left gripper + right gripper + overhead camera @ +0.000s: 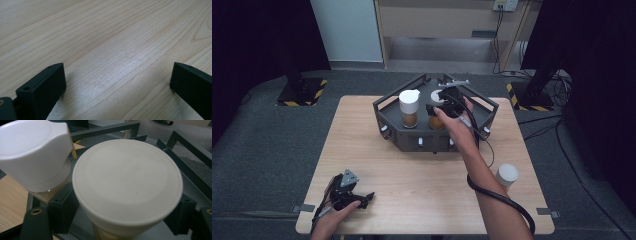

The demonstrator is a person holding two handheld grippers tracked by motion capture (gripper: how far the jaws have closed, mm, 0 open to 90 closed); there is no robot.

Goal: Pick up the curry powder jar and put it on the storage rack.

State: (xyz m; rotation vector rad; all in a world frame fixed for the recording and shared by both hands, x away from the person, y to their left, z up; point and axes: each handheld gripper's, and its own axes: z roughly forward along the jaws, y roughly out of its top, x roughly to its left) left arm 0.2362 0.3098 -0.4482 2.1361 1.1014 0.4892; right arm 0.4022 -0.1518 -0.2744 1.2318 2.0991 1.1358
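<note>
**Two jars in the rack, one left on the table**

Right gripper [443, 106] up at the dark rack [482, 120], jaws part open either side of the cream-lidded jar [127, 185], pads looking just clear of it, so probably freshly set down beside the white-capped jar [409, 107]. Left gripper [348, 192] parked low over the table [412, 175], jaws spread wide, holding nothing. Still to go, by the look of it: the third jar [507, 175] near the table's right edge.

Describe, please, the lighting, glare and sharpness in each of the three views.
High view: bright table, dark surroundings, mild softness. Left gripper view: pale sheen on wood between the open left gripper. Right gripper view: round lid evenly lit, very close, slightly soft; no harsh glare.
</note>
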